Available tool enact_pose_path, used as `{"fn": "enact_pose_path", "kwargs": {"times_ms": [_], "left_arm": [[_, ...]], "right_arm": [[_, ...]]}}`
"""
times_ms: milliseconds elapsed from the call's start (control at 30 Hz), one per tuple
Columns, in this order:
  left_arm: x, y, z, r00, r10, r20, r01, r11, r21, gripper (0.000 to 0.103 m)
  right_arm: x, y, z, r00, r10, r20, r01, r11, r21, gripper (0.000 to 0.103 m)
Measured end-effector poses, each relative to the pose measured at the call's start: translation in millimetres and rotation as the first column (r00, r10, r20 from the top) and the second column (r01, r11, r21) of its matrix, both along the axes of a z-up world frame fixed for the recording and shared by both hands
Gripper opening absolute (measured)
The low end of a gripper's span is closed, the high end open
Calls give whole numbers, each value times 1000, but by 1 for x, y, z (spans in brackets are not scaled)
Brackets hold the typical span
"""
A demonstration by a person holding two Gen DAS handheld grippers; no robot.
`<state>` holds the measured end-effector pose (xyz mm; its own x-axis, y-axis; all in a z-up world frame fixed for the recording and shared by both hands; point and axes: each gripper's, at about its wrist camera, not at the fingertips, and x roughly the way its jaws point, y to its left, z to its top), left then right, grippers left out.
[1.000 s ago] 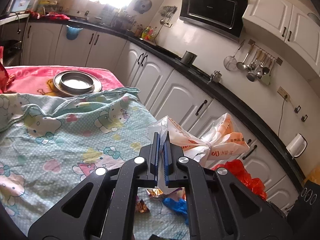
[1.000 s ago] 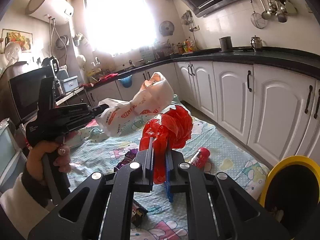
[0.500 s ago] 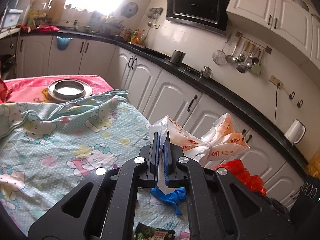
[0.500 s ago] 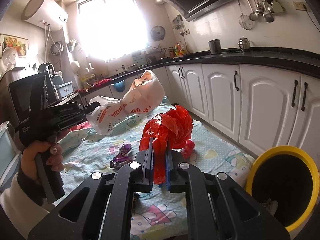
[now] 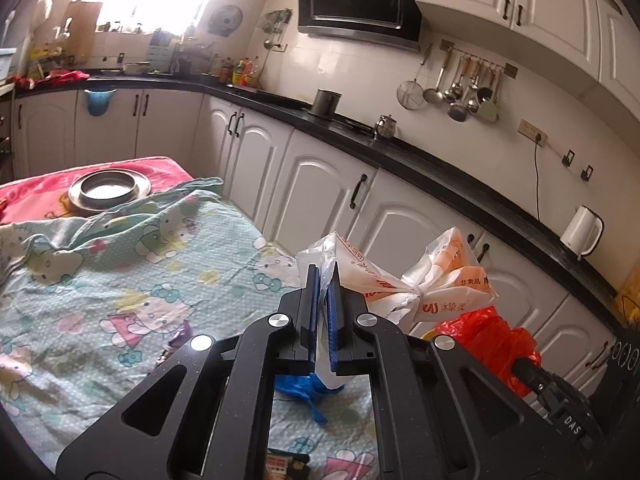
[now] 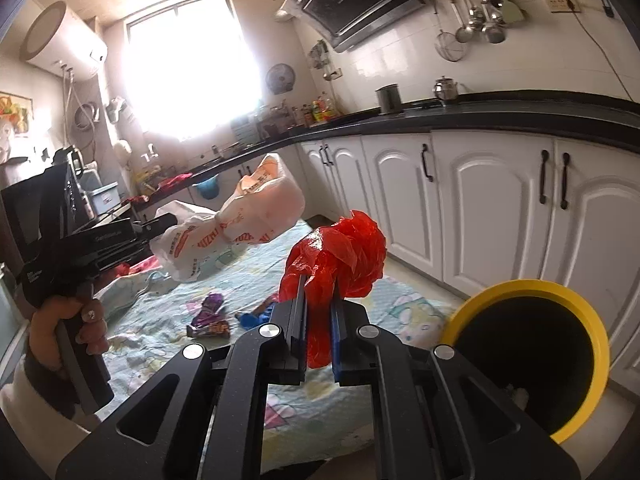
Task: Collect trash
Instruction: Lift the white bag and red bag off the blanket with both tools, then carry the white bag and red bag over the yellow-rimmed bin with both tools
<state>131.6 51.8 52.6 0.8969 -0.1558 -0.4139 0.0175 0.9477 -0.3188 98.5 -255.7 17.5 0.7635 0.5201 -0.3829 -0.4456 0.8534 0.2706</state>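
Red bag (image 6: 340,256) in right tongs (image 6: 318,312)

Wrappers (image 6: 210,318) on bedspread (image 5: 100,280), bin (image 6: 528,364) right (beside cabinets (image 6: 500,208))

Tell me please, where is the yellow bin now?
In the right wrist view the yellow bin stands at the lower right, on the floor between the cloth-covered table and the white cabinets, just right of the red bag.

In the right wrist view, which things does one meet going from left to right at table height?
Hand on the left gripper → white and orange bag → purple wrapper → red bag in the right gripper → yellow-rimmed bin.
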Motion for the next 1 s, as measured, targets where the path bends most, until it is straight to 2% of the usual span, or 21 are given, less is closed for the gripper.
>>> {"fn": "enact_pose_path", "kwargs": {"times_ms": [533,1000], "left_arm": [[15,-64,-6,994,-109,-30,111,991,76,1],[27,-128,-22,974,-207,-86,219,963,160,1]], "right_arm": [[0,-71,2,990,-143,17,143,990,-7,9],[5,-124,-5,970,-242,14,242,970,-9,9]]}}
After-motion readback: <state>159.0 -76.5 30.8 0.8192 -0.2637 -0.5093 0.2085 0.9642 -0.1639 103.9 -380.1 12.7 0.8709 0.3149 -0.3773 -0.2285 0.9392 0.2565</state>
